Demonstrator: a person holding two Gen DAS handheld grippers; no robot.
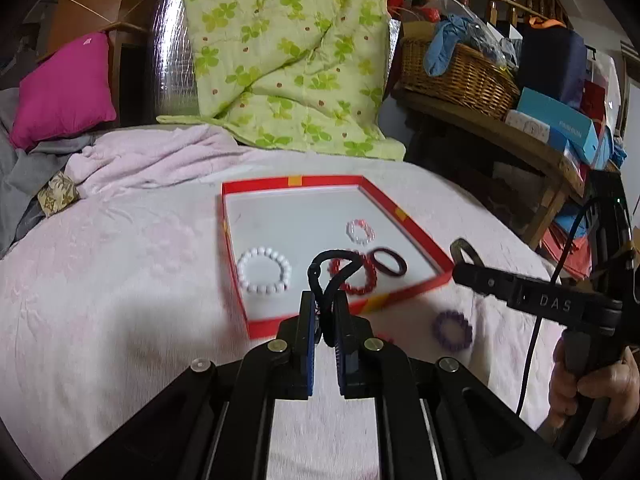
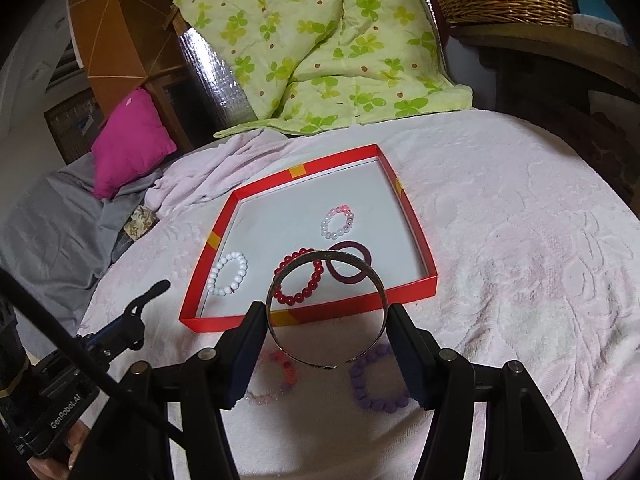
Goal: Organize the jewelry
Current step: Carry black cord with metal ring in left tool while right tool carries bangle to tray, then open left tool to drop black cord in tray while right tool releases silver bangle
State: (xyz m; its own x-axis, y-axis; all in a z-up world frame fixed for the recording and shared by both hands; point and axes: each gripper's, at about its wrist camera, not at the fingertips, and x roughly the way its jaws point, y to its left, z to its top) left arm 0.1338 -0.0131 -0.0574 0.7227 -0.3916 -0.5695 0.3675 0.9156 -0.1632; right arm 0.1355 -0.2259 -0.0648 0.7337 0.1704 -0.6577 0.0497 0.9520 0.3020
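Reading "DAS" on right tool (image 1: 464,250), "GenRobot.AI" on left tool (image 2: 160,286)

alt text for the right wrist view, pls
The right hand-held gripper clamps a silver bangle just short of a red tray holding four bracelets. A purple bracelet and a pink bracelet lie on the white bedspread beneath.

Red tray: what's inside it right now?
Red tray holds four pieces: white bracelet, red bracelet, dark ring band, pale pink bracelet. The metal bangle partly covers two.
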